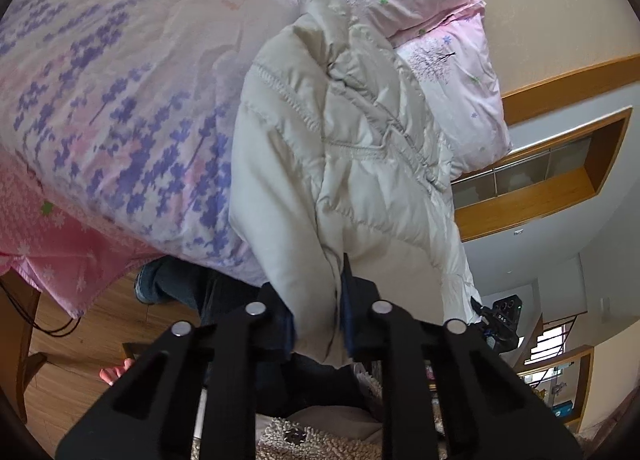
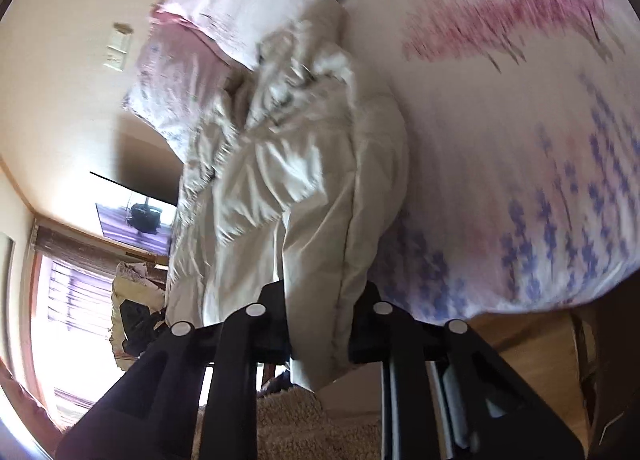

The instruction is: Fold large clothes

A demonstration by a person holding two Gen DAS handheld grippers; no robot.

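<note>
A cream-white puffer jacket (image 1: 340, 148) lies stretched along the bed, its collar end far from me. My left gripper (image 1: 318, 300) is shut on the jacket's near edge, with fabric bunched between the black fingers. In the right wrist view the same jacket (image 2: 304, 188) runs away from the camera, crumpled at its far end. My right gripper (image 2: 320, 308) is shut on another part of the near edge. Both hold the hem lifted off the bed's edge. The right view is blurred.
The bed carries a floral quilt (image 1: 120, 108) in pink and purple, and pillows (image 1: 452, 72) at the head. Wooden floor (image 1: 80, 360) and a person's legs lie below the bed edge. A fluffy beige rug (image 2: 312, 420) is underfoot. A window (image 2: 68, 300) is at the left.
</note>
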